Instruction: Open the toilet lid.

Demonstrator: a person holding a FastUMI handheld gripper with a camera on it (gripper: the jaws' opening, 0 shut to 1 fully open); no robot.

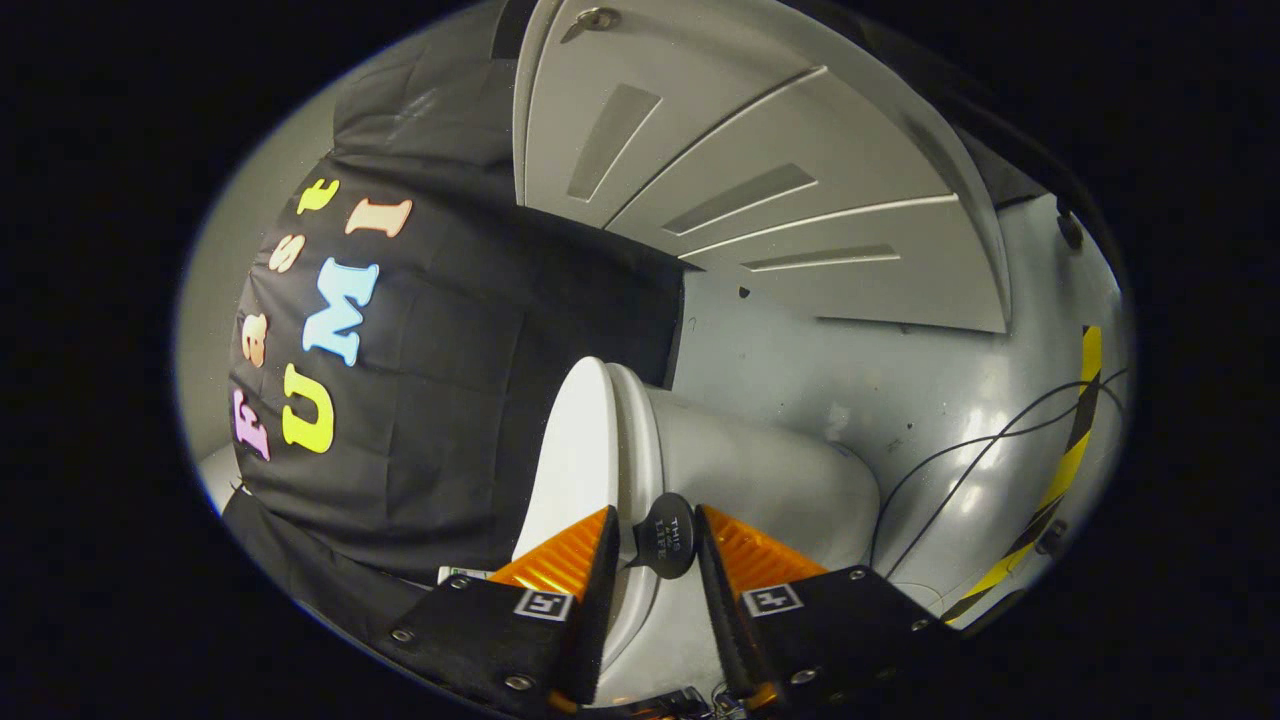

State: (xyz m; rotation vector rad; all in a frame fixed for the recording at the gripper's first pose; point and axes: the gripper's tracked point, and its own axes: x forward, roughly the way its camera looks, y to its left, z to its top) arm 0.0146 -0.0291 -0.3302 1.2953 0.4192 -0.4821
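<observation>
The view is rolled on its side. The white toilet lid (575,450) lies down on the seat, with the grey-white bowl (770,480) beyond it toward the floor. A round black pull tab (668,535) sticks out from the lid's front edge. My gripper (657,530) has one finger on each side of this tab. The finger on the bowl side (745,560) is at the tab's rim. A thin strip of white lid shows between the tab and the other finger (570,560), so the jaws are nearly closed but still open around it.
The black cloth wall (420,400) hangs behind the toilet. Grey panelled doors (760,200) stand past it. On the glossy grey floor (900,380) run thin black cables (960,470) and a yellow-black tape strip (1070,450).
</observation>
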